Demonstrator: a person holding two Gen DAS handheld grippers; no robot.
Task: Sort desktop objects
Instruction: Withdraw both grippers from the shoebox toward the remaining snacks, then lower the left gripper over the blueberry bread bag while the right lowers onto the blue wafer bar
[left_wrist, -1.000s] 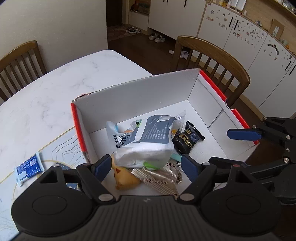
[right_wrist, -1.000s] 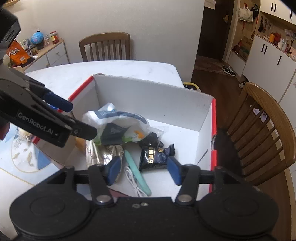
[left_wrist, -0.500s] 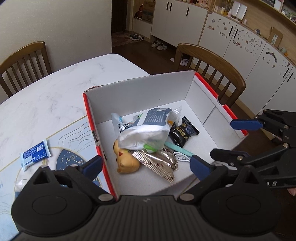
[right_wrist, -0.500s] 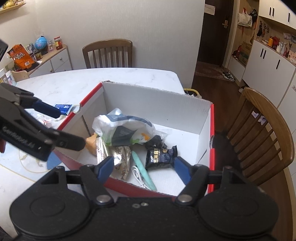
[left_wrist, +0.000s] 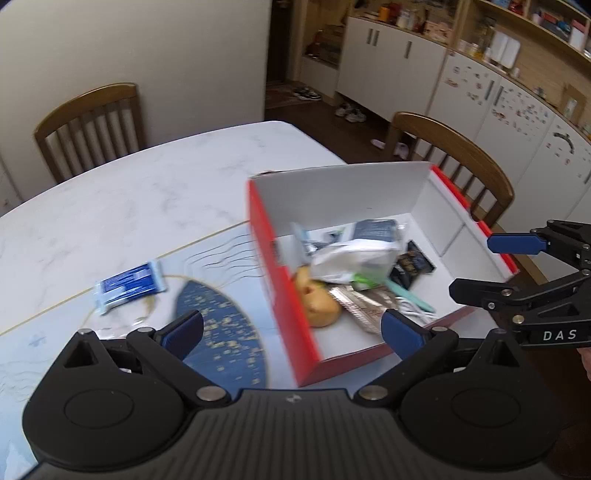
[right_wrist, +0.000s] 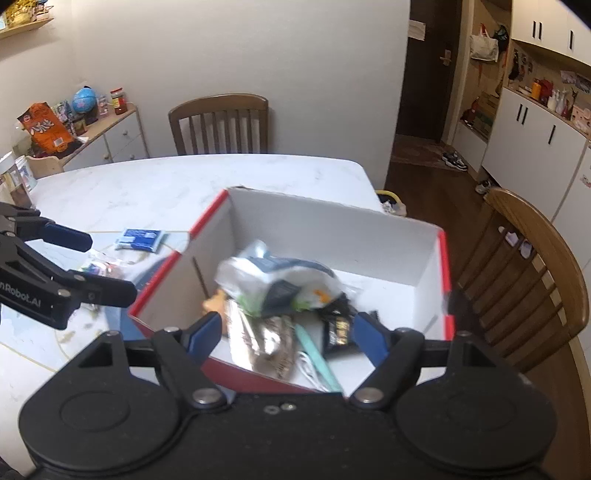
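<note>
Left gripper (left_wrist: 291, 326): jaws spread, empty, above mat beside red box (left_wrist: 286, 295). Right gripper (right_wrist: 286, 332): jaws spread, empty, over box front wall. Box contents: white pouch (left_wrist: 354, 260), yellow toy (left_wrist: 319, 304), dark sachet (left_wrist: 412, 264). Remaining: blue packet (left_wrist: 129, 282) flat on mat, apart from box. Advice: swing left, descend straight, pinch across short edges. Surface: white marble table (left_wrist: 129, 195); wooden chairs, cabinets around.

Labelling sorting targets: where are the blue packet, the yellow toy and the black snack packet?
blue packet (left_wrist: 127, 283), left wrist view, middle of its blue face.
yellow toy (left_wrist: 318, 303), left wrist view, its rounded body inside the box.
black snack packet (left_wrist: 413, 265), left wrist view, its printed front.
</note>
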